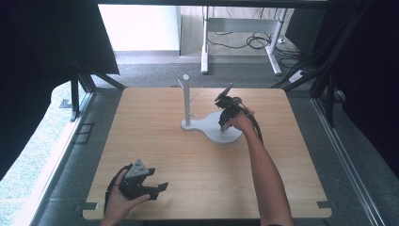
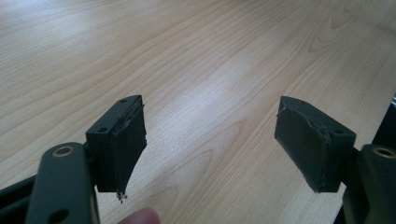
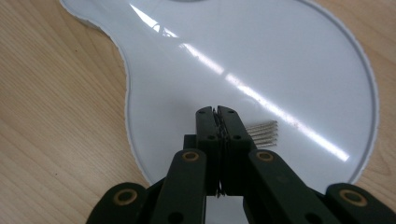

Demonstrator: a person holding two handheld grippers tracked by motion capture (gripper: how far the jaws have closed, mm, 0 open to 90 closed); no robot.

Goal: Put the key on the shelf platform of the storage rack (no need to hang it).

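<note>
Now | left gripper [image 1: 149, 187]: jaws released | right gripper [image 3: 217, 112]: jaws clenched over white tray [image 3: 196, 60], contents indiscernible

In the right gripper view the white base [image 3: 261, 60] is cut off by the top and bottom edges, and the right gripper [image 3: 217, 114] hides its near part. Small thin metal pieces [image 3: 262, 130] lie on it just beside the closed jaws; what they are is too small to tell, as is whether anything sits between the jaws. In the high view the right gripper [image 1: 225, 123] covers part of the base. The desk [image 1: 197, 188] has its near edge cut off at the bottom. In the left gripper view a fingertip [image 2: 140, 217] is cut off by the bottom edge.
</note>
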